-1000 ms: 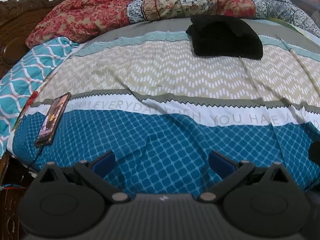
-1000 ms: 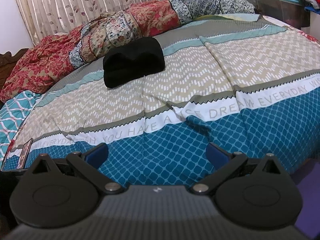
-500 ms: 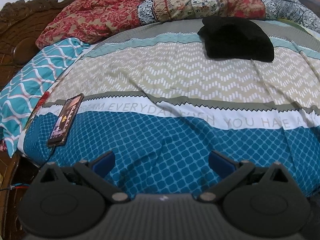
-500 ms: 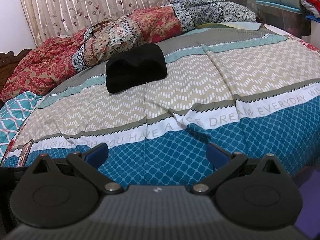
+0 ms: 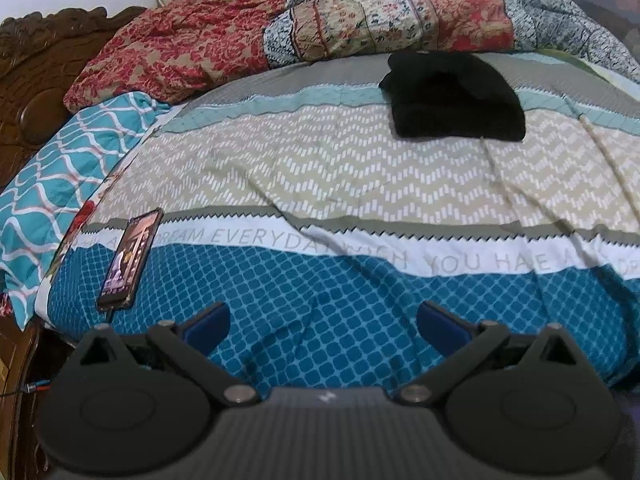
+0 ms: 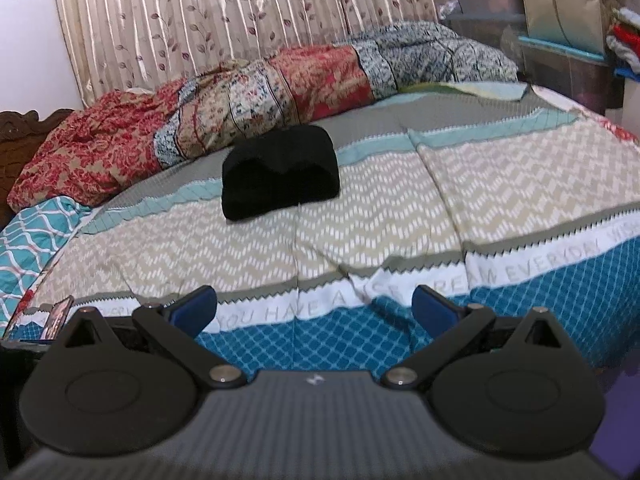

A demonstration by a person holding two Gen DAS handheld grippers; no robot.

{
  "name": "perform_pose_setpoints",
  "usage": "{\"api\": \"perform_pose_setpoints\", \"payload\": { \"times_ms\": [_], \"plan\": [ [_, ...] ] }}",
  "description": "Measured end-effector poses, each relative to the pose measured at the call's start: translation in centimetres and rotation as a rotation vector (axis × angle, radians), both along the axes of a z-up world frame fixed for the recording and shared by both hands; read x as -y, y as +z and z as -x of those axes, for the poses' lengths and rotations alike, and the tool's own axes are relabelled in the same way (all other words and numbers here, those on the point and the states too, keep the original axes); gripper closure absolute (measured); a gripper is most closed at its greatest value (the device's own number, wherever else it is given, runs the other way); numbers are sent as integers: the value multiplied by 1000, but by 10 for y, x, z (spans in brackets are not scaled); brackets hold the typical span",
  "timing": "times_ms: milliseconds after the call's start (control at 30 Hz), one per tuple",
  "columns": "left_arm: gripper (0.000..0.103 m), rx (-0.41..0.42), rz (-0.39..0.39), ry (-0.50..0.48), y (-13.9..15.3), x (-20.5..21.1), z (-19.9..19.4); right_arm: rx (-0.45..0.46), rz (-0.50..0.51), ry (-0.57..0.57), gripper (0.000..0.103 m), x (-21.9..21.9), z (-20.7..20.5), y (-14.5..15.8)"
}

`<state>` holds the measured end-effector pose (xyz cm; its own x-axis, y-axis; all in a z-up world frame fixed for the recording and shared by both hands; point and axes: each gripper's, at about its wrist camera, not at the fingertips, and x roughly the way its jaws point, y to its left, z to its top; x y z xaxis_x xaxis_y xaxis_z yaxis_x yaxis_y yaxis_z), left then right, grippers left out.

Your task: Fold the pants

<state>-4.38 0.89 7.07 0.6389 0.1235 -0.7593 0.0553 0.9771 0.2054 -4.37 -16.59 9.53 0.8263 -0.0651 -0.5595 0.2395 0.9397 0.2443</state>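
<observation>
1. Folded black fabric pants (image 5: 454, 98) (image 6: 280, 172) lie on the patterned bedspread (image 5: 320, 184), far side.
2. Left gripper (image 5: 322, 324) and right gripper (image 6: 314, 308): jaws spread, empty, well apart from pants.

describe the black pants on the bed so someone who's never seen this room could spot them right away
Start at the bed with the striped, patterned cover, and look toward its far side, where a rumpled red floral quilt lies along the edge. Just in front of that quilt sits a compact folded bundle, the black pants. It is the only plain, solid black thing among all the prints.
</observation>
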Motion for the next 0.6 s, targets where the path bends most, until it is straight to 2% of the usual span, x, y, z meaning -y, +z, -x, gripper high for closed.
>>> {"api": "perform_pose_setpoints", "payload": {
  "times_ms": [267, 400, 600],
  "plan": [
    [0, 24, -12, -26, 7, 7, 4, 30, 8, 11, 0, 0, 2, 8],
    [0, 46, -45, -38, 7, 11, 7, 19, -1, 13, 0, 1, 1, 4],
    [0, 127, -118, -50, 12, 17, 14, 18, -12, -2, 0, 5, 3, 3]
  ]
}}
